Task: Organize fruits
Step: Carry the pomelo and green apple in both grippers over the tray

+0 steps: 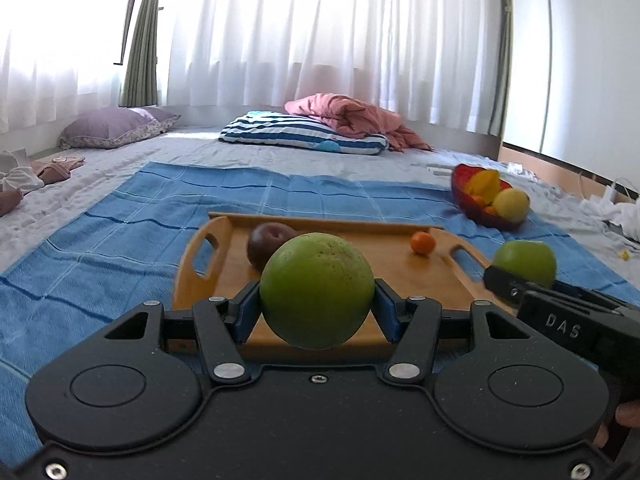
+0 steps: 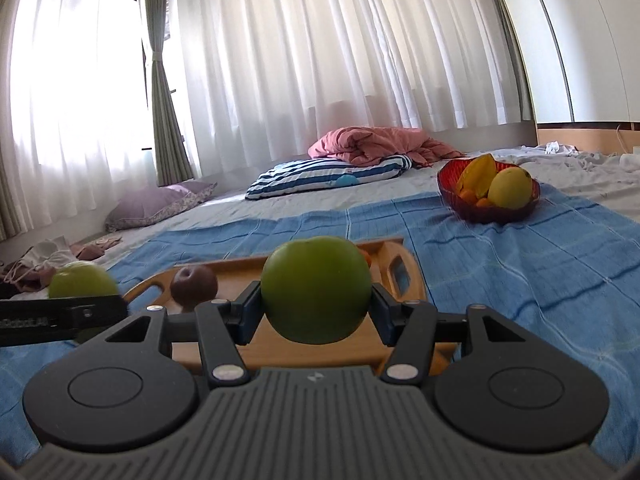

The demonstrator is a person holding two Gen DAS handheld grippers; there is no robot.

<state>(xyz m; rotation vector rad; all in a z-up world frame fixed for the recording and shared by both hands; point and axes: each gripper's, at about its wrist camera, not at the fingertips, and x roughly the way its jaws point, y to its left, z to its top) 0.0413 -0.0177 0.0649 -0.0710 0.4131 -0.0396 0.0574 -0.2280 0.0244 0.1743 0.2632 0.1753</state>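
Fingers of the left gripper [image 1: 317,303] and right gripper [image 2: 316,307] each clamp a green fruit above the tray [image 1: 404,276]; next, carry both toward the red bowl [image 2: 452,196] beyond the tray.

Left gripper [image 1: 317,300] jaws clamped on green fruit [image 1: 317,290] above wooden tray [image 1: 200,256], brown fruit [image 1: 266,246] and small orange [image 1: 423,243] on tray, red bowl [image 1: 486,216] beyond tray's right end

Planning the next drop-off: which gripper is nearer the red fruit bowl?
Right. The right gripper sits on the red fruit bowl's side of the wooden tray; the left gripper is farther left.
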